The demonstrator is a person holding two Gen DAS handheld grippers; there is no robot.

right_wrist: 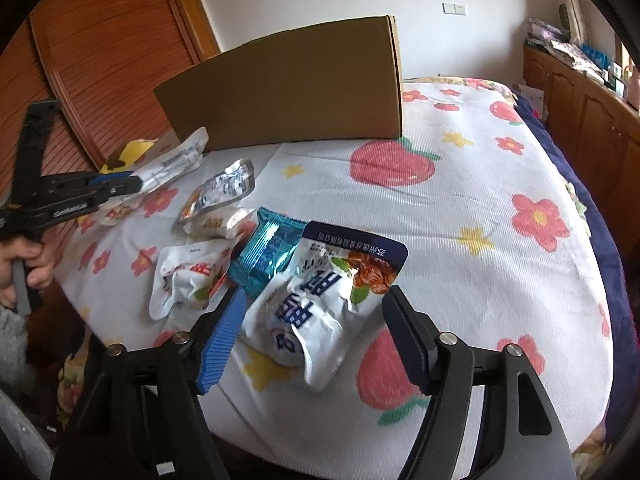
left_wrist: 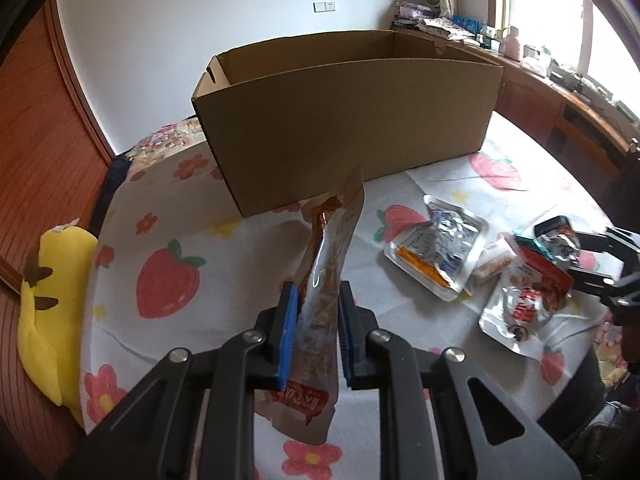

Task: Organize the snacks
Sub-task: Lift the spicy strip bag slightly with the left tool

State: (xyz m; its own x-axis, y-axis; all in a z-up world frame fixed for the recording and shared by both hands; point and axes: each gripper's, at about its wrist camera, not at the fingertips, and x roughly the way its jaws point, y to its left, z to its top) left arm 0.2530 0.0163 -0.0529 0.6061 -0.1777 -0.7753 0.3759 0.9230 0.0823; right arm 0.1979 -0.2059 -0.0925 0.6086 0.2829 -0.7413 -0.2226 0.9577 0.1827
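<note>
- Cardboard box [left_wrist: 344, 120] is seen at 12 o'clock on the bed [left_wrist: 200, 240]; loose packets [left_wrist: 436, 248] at 3.
- Left tool [left_wrist: 318, 320] is clamped on a tall clear-and-red snack pouch [left_wrist: 324, 280].
- Right tool [right_wrist: 312, 340] stands apart around a crumpled white pouch [right_wrist: 320, 312].

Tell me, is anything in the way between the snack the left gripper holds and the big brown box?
Nothing visible blocks it. The left gripper pinches the long snack packet, and only bare strawberry cloth lies before the cardboard box. The box's near wall stands tall, so the packet probably must go up over it.
</note>
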